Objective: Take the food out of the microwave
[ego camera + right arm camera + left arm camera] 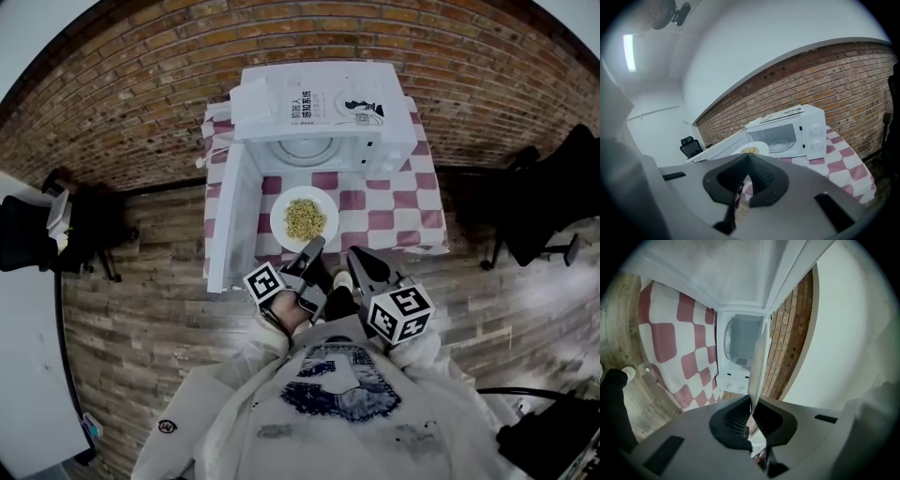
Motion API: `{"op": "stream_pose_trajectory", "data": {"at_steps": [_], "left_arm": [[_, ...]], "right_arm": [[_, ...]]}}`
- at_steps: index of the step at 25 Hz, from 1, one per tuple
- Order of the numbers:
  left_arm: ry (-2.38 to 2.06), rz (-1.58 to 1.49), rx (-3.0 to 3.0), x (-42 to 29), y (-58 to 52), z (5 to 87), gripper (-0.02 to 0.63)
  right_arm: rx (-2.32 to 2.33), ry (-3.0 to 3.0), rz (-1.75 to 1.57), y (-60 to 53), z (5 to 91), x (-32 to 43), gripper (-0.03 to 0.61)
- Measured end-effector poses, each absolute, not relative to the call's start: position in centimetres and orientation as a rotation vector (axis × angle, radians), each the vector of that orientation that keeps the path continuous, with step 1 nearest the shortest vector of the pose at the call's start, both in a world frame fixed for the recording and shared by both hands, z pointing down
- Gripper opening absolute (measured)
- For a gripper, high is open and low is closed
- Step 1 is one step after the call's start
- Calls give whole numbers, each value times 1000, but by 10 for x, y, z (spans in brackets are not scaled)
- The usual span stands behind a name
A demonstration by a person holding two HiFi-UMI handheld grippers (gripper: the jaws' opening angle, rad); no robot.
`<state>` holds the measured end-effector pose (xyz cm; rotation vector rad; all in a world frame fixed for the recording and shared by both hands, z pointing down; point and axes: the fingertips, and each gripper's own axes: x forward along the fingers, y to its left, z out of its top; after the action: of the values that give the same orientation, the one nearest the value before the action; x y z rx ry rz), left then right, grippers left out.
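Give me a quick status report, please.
Left gripper and right gripper shut, empty. Plate of food out on the tablecloth, microwave door open. Nothing blocking.

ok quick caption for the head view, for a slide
Plate of food on the checked tablecloth before the open microwave; left gripper and right gripper shut and empty, close to the person's chest.

A white long-sleeved sweatshirt point(272, 441) is worn, printed on the chest with a blue and dark graphic point(339, 384) and marked on the left sleeve with a small dark round badge point(167, 427). The left gripper point(316, 244) and right gripper point(357, 255) are made of grey shells lined with black ribbed pads. Each is topped by a white marker cube patterned with black squares, seen as the left cube point(265, 283) and the right cube point(400, 314).
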<state>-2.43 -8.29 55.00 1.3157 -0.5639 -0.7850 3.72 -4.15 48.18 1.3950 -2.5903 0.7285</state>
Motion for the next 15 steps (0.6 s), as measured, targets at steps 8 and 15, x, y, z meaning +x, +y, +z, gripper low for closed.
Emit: {"op": "stream_pose_trajectory", "data": {"at_steps": [8, 15], "left_arm": [[-546, -768, 1320, -32, -19, 538, 18], [-525, -768, 1325, -29, 21, 516, 18]], "right_arm": [[1415, -2586, 718, 14, 481, 26, 14], [1435, -2572, 698, 52, 479, 26, 13]]}}
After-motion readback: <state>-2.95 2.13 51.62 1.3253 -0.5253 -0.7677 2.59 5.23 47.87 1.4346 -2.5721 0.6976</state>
